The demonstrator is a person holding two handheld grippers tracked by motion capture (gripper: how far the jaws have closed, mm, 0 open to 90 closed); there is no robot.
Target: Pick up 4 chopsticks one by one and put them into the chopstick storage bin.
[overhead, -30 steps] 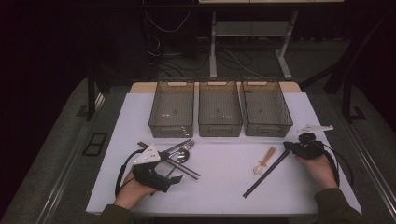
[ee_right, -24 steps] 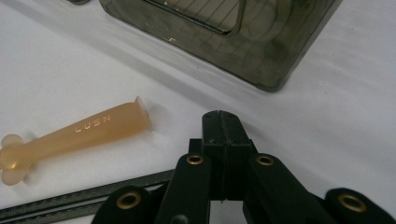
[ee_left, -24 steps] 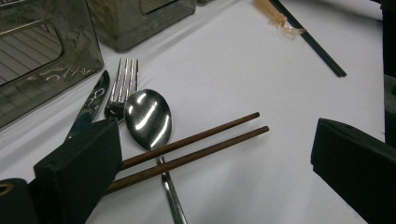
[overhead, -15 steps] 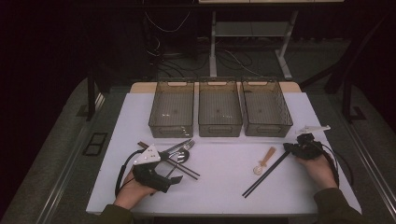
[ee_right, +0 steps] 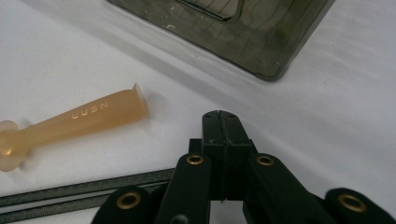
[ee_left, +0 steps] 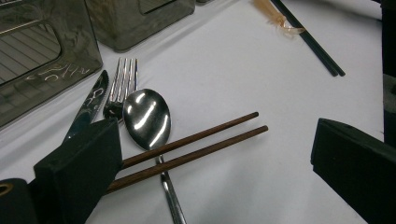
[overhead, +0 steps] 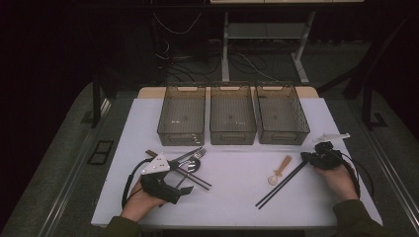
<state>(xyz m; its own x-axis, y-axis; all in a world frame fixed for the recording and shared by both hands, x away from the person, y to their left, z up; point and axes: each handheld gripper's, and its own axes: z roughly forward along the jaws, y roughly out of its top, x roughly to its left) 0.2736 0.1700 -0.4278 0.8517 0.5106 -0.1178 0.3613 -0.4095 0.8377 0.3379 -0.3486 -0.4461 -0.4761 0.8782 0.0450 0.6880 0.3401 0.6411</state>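
Two grippers: left (ee_left: 210, 163) gapes beside brown chopsticks (ee_left: 196, 145); right (ee_right: 223, 122) clamped empty

We see three bins (overhead: 232, 116) in a row, cutlery (overhead: 190, 163) by our left gripper (overhead: 184, 190) — black chopsticks (overhead: 281, 185) by the right gripper (overhead: 305, 157).

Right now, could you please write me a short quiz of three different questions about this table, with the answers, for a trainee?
1. How many bins stand in the row at the far side?
2. True or false: the right tongs are shut and hold nothing.
3. What lies across the metal spoon handle? A) brown chopsticks B) black chopsticks C) the knife

Key: 1. three; 2. true; 3. A
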